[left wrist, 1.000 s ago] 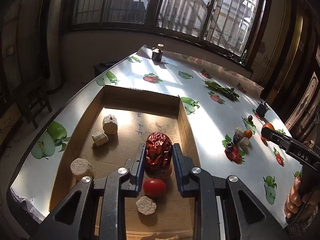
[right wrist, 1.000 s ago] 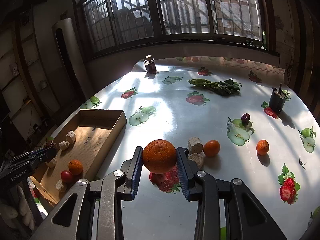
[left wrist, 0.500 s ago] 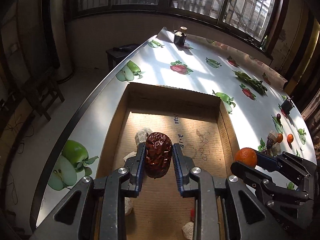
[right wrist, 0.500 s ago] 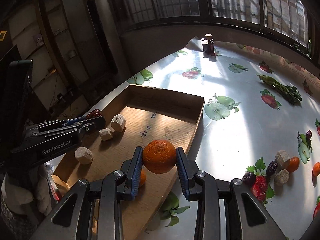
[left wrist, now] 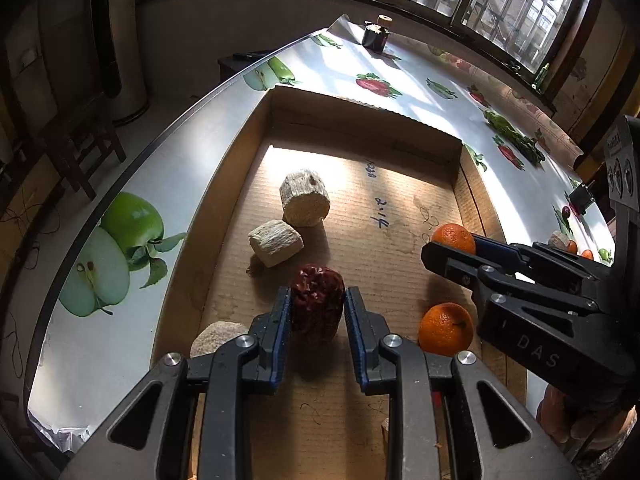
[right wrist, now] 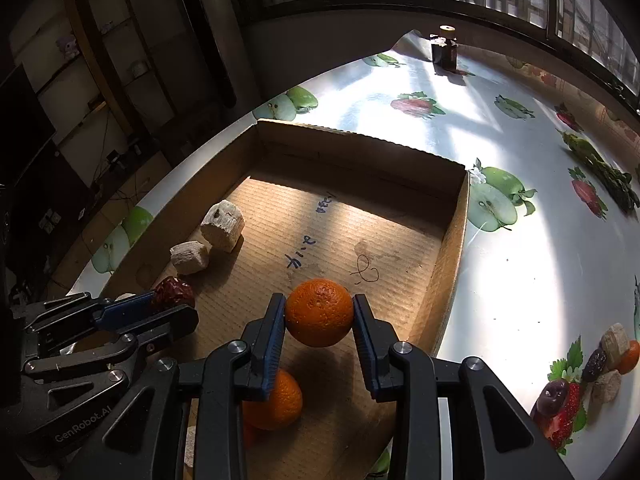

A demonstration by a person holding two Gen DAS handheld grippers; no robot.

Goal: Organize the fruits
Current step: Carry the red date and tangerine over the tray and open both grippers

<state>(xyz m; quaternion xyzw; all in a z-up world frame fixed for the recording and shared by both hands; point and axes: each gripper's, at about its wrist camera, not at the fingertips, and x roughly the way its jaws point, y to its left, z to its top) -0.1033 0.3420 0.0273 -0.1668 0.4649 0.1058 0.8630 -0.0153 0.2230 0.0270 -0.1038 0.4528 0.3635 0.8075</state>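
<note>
Left wrist view. I see the shallow brown cardboard box (left wrist: 360, 128) lying open-topped on the fruit-printed table covering (left wrist: 192, 184). On its floor lie two pale cut cylinder chunks (left wrist: 305, 199), touching each other, a third pale chunk (left wrist: 218, 336) at the near left wall, and a loose small orange (left wrist: 445, 329) at the right. My left gripper (left wrist: 318, 314) has its jaws nearly together, clamped on the wrinkled dark red date (left wrist: 318, 306), which is over the box floor near its middle. The date's long axis runs along the fingers, pointing away from the camera. Its skin is glossy and deeply creased. The right gripper (left wrist: 460, 248) enters from the right, closed on a round orange mandarin (left wrist: 454, 238) above the box's right side.

Right wrist view. The same box (right wrist: 452, 248) holds the two chunks (right wrist: 222, 220) at the left and the loose orange (right wrist: 280, 404), which lies below my right gripper (right wrist: 319, 316). Its jaws are narrowly set, pads pressing both sides of the mandarin (right wrist: 319, 312), which is over the box floor. The mandarin is round with pitted peel; it has no clear long axis. The left gripper (right wrist: 176, 304) at the left grips the date (right wrist: 174, 292).
</note>
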